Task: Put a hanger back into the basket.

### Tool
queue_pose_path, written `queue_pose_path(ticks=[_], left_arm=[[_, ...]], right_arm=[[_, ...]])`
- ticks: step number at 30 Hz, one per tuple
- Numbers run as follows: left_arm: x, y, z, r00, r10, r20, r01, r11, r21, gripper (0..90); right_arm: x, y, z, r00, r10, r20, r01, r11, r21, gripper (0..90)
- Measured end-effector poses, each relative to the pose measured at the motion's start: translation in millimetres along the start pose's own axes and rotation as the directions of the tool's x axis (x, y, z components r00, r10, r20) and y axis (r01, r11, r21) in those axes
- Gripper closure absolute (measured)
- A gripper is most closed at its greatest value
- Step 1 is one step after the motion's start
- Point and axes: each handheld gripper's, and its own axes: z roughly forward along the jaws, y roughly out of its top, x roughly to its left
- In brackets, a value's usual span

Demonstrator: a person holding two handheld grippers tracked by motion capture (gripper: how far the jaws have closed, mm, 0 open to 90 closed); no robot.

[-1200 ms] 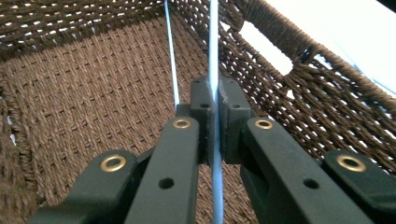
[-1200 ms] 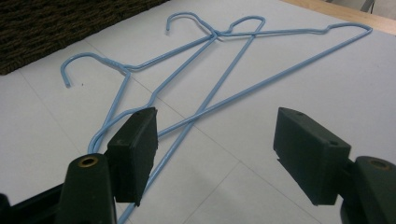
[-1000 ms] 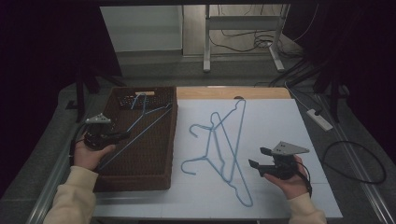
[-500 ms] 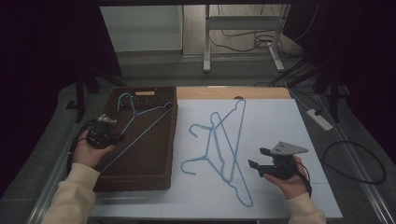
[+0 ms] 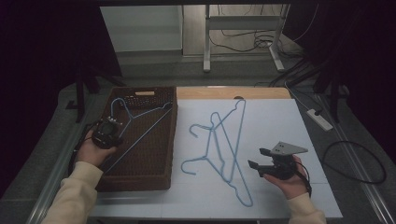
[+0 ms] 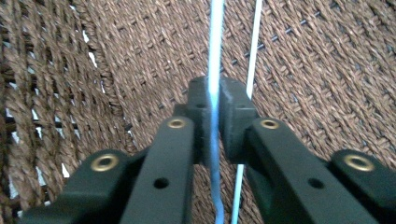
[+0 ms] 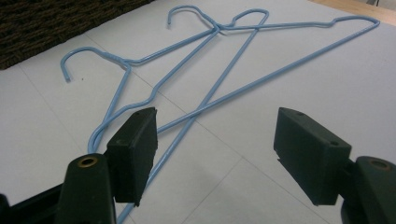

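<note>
A: The hanger (image 5: 140, 123) the person is placing lies in the left half of the high view, inside the basket (image 5: 164, 154), its hook near the far wall and its long bar slanting down toward the lower left. The left tongs (image 5: 108, 130) sit over its left shoulder, and the left gripper view has them clenched on the blue wire (image 6: 215, 70), pads tight on either side, woven bottom right behind.

B: So the step in hand looks like the set-down. What would make it go well?

A: Lower until the wire rests on the weave, then part the pads fully and lift straight up, so nothing snags and drags the hanger back out. The hook ought to stay clear of the far wall.

B: And the other hand?

A: The right tongs (image 5: 264, 164) are at the lower right, released and holding nothing, just above the white surface (image 5: 280, 116). The two hangers (image 5: 224, 149) left there cross each other in the middle of the frame; the right gripper view has them just ahead of the gaping pads. One bar should be taken well away from the crossing, or both may rise together.

B: What changed from a second ago?

A: The left hand has moved down and toward the basket's left wall, carrying the hanger deeper in. The right hand has not shifted.
</note>
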Motion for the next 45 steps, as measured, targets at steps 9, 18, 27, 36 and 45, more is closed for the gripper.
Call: queue_pose_path(ticks=[9,18,27,36,45], left_arm=[[-3.0,-3.7,-27.5,0.9987,-0.05,0.007,0.05,0.9848,-0.166,46.9],[-20.0,-16.8,-61.7,0.9911,-0.012,0.132,0.061,0.9275,-0.369,39.6],[-45.5,-30.0,-88.8,0.9767,0.046,0.21,0.069,0.859,-0.507,35.7],[-70.8,-37.3,-94.8,0.9547,0.116,0.274,0.061,0.8264,-0.56,34.5],[-93.1,-36.3,-90.6,0.9377,0.164,0.306,0.038,0.8278,-0.56,33.8]], right_arm=[[-0.2,-0.2,0.4,1.0,0.001,0.0,-0.001,1.0,0.0,31.1],[-0.5,0.2,1.1,1.0,0.006,-0.001,-0.006,1.0,-0.003,31.1],[-1.7,0.8,1.3,0.9999,0.015,0.002,-0.015,1.0,-0.003,30.9],[-2.6,0.9,1.5,0.9998,0.017,0.012,-0.017,1.0,0.003,30.7],[-3.0,-0.7,1.2,0.9998,0.017,0.007,-0.017,1.0,0.005,30.8]])
